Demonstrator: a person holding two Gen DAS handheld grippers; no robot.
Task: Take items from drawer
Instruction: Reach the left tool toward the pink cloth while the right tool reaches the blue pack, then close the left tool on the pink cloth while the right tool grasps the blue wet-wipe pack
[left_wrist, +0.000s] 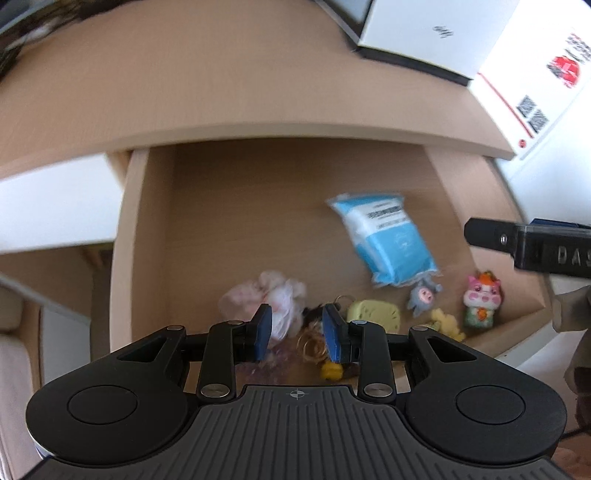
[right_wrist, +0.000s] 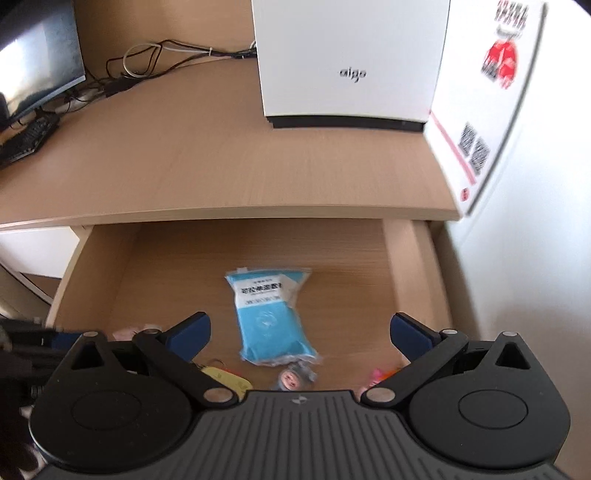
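The open wooden drawer (left_wrist: 136, 240) (right_wrist: 402, 266) holds a blue packet (left_wrist: 388, 240) (right_wrist: 273, 317), a pink fluffy thing (left_wrist: 258, 291), a yellow sponge-like charm (left_wrist: 375, 314) (right_wrist: 225, 380), a grey figure (left_wrist: 423, 295) (right_wrist: 293, 376), a pink toy figure (left_wrist: 482, 299) and a tangle of gold rings (left_wrist: 312, 345). My left gripper (left_wrist: 297, 332) hangs half open over the fluffy thing and the rings, which show between its fingers; I see no pad pressing on them. My right gripper (right_wrist: 301, 336) stands wide open above the near end of the blue packet, gripping nothing.
On the desk top (right_wrist: 221, 155) stands a white box (right_wrist: 347, 62) with a poster (right_wrist: 487, 110) leaning to its right. A monitor (right_wrist: 37, 55), keyboard (right_wrist: 26, 144) and cables (right_wrist: 147, 62) are at the far left. A white wall runs along the right.
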